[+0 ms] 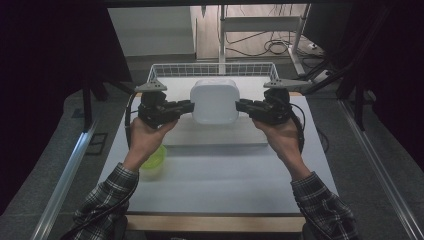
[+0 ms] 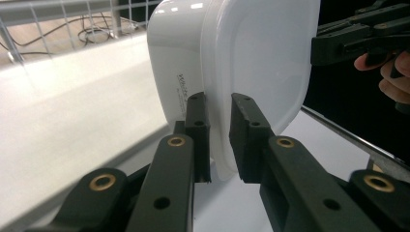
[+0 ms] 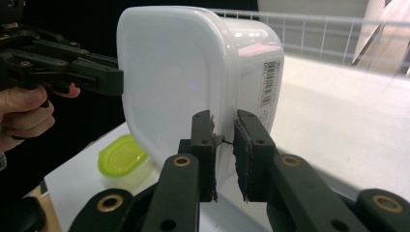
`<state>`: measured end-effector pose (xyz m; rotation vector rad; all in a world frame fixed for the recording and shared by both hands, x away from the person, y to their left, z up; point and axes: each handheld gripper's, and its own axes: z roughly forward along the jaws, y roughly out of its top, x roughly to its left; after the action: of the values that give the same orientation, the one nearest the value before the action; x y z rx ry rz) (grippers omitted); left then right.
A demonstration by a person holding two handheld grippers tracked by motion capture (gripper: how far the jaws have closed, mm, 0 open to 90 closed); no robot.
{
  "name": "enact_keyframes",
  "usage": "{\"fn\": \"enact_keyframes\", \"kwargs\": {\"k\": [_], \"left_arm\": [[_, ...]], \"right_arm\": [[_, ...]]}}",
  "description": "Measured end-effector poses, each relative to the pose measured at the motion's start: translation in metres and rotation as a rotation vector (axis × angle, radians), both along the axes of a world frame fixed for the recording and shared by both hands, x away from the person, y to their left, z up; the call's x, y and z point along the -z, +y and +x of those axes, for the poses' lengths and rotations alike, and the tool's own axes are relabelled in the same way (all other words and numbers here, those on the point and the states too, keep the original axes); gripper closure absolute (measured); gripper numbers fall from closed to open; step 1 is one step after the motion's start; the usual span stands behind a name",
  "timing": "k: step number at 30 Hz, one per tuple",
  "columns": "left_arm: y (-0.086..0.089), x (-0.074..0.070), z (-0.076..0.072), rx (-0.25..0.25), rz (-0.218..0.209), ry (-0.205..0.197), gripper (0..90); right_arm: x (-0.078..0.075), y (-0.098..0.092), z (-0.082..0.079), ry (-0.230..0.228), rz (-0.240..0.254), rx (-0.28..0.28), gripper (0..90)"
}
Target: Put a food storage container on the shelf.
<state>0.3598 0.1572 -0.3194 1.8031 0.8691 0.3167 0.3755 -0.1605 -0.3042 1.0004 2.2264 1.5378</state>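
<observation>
You hold a white plastic container (image 1: 215, 101) between both grippers, clear of the table (image 1: 225, 175), above its middle and in front of the white wire basket (image 1: 212, 69) at the far edge.

Your left gripper (image 1: 188, 106) comes in level from the left. In the left gripper view its two black jaws are clamped on the container's projecting rim (image 2: 220, 145), one pad on each face, with the white body (image 2: 176, 63) bulging to the left of the pads and small printed lettering on its side.

Your right gripper (image 1: 241, 106) mirrors this from the right. In the right gripper view its jaws are closed on the same rim on the opposite side (image 3: 225, 140); a barcode label (image 3: 268, 82) sits on the container wall just beyond the pads.

The container sits roughly level, flat face toward the overhead camera. Whether that face is a lid or a base is not clear from this angle.

A small yellow-green lidded tub (image 1: 155, 159) rests on the table near the left edge, just beside your left wrist and well apart from the white container. A long white board (image 1: 220, 137) lies on the table beneath the held container.
</observation>
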Motion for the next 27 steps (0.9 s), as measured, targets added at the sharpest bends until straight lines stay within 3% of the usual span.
{"fn": "enact_keyframes", "kwargs": {"k": [11,20,27], "left_arm": [[-0.002,-0.012,0.028,-0.024,-0.016,0.011,79.3],[-0.001,-0.006,0.046,-0.031,-0.037,0.053,79.0],[-0.002,-0.003,0.053,-0.04,-0.029,0.053,77.7]], "right_arm": [[-0.01,0.002,0.029,0.015,0.014,0.033,78.0],[-0.007,0.005,0.049,0.047,0.017,0.053,77.5],[-0.003,0.007,0.058,0.055,0.013,0.065,76.3]]}}
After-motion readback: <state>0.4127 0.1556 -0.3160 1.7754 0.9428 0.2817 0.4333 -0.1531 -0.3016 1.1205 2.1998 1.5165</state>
